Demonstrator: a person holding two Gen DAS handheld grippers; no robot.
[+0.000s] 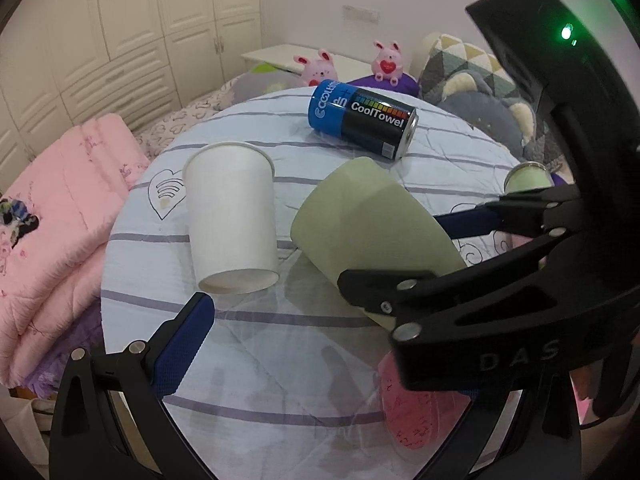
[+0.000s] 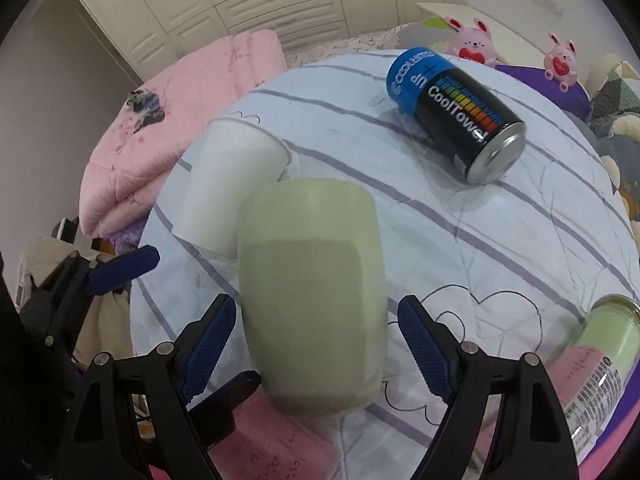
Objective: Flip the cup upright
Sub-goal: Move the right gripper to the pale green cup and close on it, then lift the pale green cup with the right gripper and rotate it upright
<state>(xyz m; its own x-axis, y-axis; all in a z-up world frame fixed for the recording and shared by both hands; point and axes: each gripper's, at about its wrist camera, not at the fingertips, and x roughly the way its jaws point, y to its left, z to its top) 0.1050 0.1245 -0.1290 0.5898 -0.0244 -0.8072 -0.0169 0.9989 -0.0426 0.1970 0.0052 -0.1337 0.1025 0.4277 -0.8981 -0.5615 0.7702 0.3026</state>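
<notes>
The green cup (image 2: 312,292) lies tipped on the striped cloth of the tabletop (image 2: 500,240), closed base pointing away toward the room and its open end toward the right gripper (image 2: 312,344). That gripper straddles the cup — one blue pad (image 2: 208,348) on each flank, both spread with a visible sliver of cloth between pad and wall, so nothing is pinched yet. Judging by this placement, the grip is being lined up across the cup's width near the mouth, which would let a wrist roll bring the cup onto its base.

The left gripper (image 1: 320,340) hangs low at the near edge of the tabletop, spread wide and holding nothing; only its left pad (image 1: 184,348) shows clearly, the other side being hidden behind the right tool's black frame (image 1: 480,320). It seems to be kept out of the way rather than helping.

The left wrist view shows the green cup (image 1: 368,220) from the side, making its slant plain, and shows the white paper cup (image 1: 234,220) whole, also on its side just beside the green one with a small gap between them. The right wrist view hides most of the paper cup (image 2: 236,184) behind the green one, yet it alone shows both right pads and their clearance. Both views catch the CoolTowel can (image 2: 460,112) lying well beyond, and a green jar (image 2: 608,340) at the right — the latter seen only as a sliver from the left.
</notes>
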